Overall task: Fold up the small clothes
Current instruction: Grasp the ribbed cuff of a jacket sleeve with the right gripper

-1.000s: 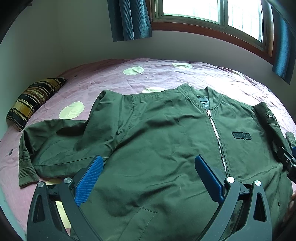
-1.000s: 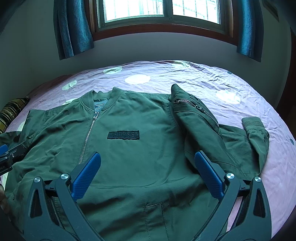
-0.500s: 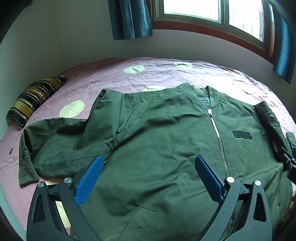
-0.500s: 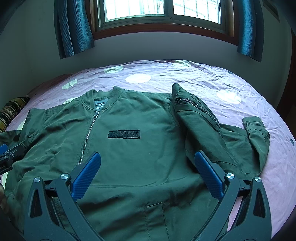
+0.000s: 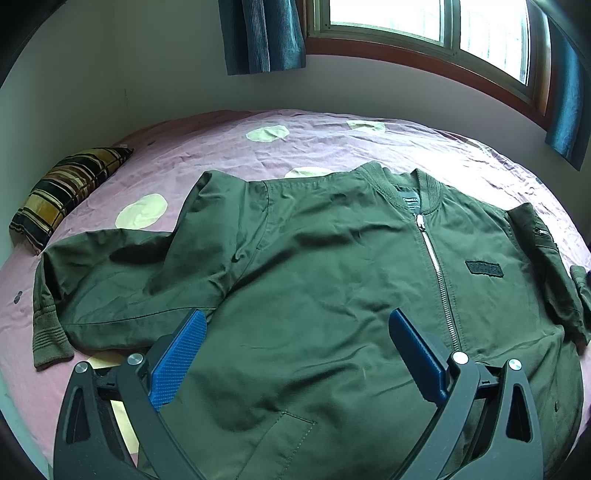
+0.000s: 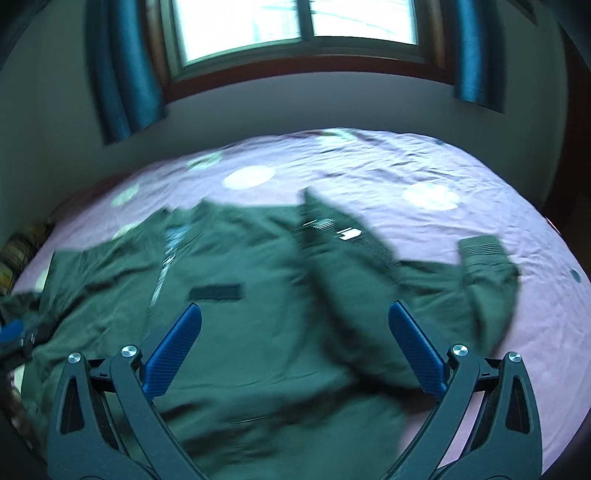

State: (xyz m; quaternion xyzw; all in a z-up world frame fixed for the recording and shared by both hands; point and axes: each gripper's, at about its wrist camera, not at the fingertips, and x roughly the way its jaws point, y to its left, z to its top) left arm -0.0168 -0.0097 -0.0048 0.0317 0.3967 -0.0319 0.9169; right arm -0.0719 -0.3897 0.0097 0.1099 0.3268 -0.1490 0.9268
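Note:
A dark green zip-up jacket lies front up on the pink bed, its collar toward the window. One sleeve stretches out to the left, ending in a ribbed cuff. In the right wrist view the jacket is blurred; its other sleeve is bent back on itself, cuff at the right. My left gripper hovers open above the lower left front. My right gripper hangs open over the lower right front. Nothing is between either pair of blue pads.
The pink bedsheet has pale round patches. A striped yellow and black pillow lies at the bed's left end. A wall, window and blue curtains stand behind the bed. The left gripper's tip shows at the right view's left edge.
The right wrist view has gone blurred and tilted, with the window larger and the jacket lower: my right gripper is moving. The left gripper has barely shifted. Both stay open.

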